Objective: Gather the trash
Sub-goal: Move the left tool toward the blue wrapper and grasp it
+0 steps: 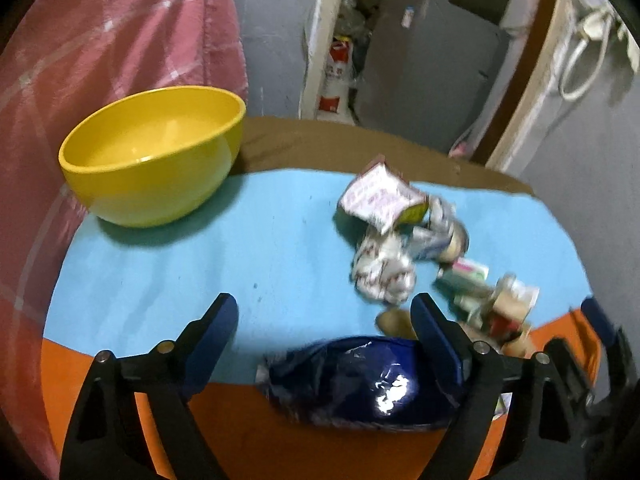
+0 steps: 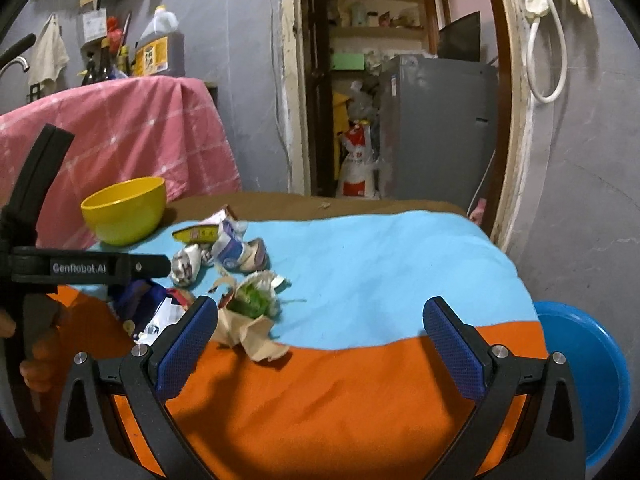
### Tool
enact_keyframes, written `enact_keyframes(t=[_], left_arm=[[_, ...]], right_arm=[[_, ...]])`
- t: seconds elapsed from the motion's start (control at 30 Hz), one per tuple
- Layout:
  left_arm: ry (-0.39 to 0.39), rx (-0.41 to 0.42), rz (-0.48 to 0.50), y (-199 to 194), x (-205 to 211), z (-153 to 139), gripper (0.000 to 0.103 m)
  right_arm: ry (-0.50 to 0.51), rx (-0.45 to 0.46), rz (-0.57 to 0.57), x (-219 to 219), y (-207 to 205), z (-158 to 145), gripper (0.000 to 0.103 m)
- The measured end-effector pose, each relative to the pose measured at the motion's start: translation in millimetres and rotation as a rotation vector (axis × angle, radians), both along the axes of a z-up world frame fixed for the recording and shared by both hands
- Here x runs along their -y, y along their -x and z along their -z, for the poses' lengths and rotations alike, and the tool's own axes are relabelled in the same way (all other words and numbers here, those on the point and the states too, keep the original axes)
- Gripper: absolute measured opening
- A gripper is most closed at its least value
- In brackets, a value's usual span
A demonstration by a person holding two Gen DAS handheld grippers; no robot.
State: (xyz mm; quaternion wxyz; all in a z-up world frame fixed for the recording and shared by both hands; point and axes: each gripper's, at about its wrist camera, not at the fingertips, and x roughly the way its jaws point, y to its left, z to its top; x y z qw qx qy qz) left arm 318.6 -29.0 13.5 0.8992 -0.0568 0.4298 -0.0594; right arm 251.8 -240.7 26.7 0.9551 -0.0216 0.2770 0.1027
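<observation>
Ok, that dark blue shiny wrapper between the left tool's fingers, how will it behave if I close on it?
The dark blue wrapper looks crinkled and thin, so it will probably crush flat and weigh little. Its glossy glare suggests slick film that may slip. The left tool is open around it.

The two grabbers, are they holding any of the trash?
No. The left gripper is open around the dark blue bag, not squeezing it. The right gripper is open and empty.

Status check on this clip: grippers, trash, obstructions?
Left gripper open, dark blue wrapper lying between its fingers, not clamped. Right gripper open, empty. Trash pile loose on the cloth; yellow bowl empty. Nothing blocking.
</observation>
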Motion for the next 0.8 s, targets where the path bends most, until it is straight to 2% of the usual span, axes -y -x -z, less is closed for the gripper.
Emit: enact_keyframes(t=[0.13,0.17,0.27,0.4,0.53,0.63,0.73,0.8], left_arm=[[-0.028,-0.028,0.044,9,1,10,0.083],[-0.046,-0.027,0.059,12,1,12,0.08],[-0.087,-0.008,0.106,27,1,15,0.079],[-0.042,0.008,0.117,40,-9,14,0.079],[0.033,0.03,0.085,53,-24,9,0.08],[0.059,0.025,0.064,65,-29,7,0.08],[0.069,0.029,0.058,78,-30,8,0.08],[0.061,0.035,0.052,87,-26,8,0.08]], right_arm=[[-0.008,-0.015,-0.01,0,1,2,0.103],[-0.009,-0.017,-0.014,0,2,3,0.103],[-0.012,-0.021,-0.023,0,4,4,0.103],[-0.016,-0.032,-0.039,-2,6,6,0.103],[-0.019,-0.031,-0.067,-5,9,7,0.103],[-0.018,-0.038,-0.088,-9,10,8,0.103],[-0.012,-0.057,-0.102,-13,7,11,0.096],[-0.013,-0.076,-0.108,-13,4,13,0.088]])
